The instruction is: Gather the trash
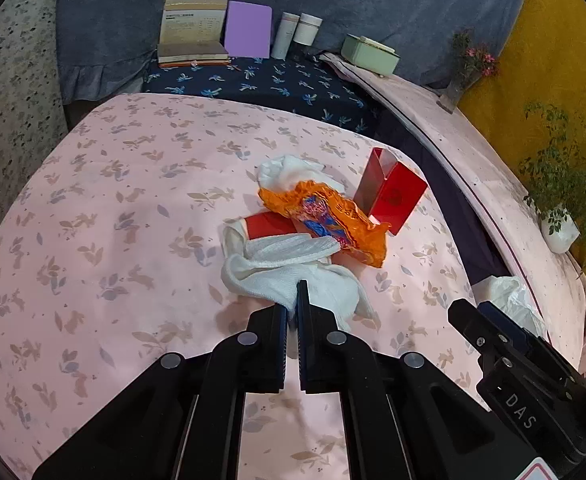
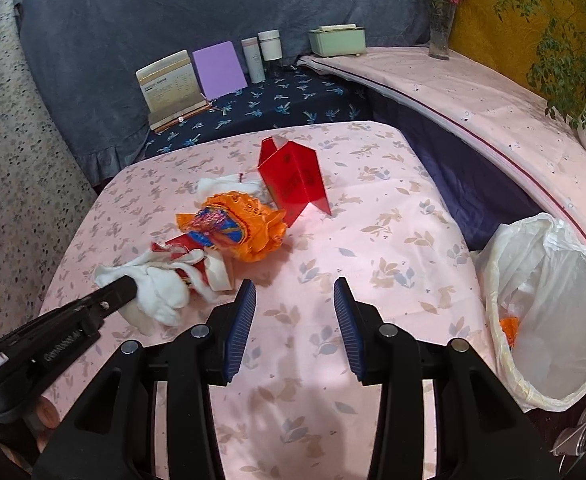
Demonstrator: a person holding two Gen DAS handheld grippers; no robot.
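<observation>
Left gripper (image 1: 291, 304) pinches white tissue (image 1: 293, 268); right gripper (image 2: 295, 300) gapes over bare cloth.

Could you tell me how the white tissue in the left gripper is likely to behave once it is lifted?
The white tissue looks crumpled and soft, so it will probably hang limp from the left gripper. It seems very light. Part of it lies over the flat red box beside the orange wrapper, so lifting may nudge them.

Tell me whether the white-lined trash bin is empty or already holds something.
Not empty. The right wrist view looks into the white plastic-lined trash bin, where an orange scrap lies against the liner; what else is inside cannot be told.
</observation>
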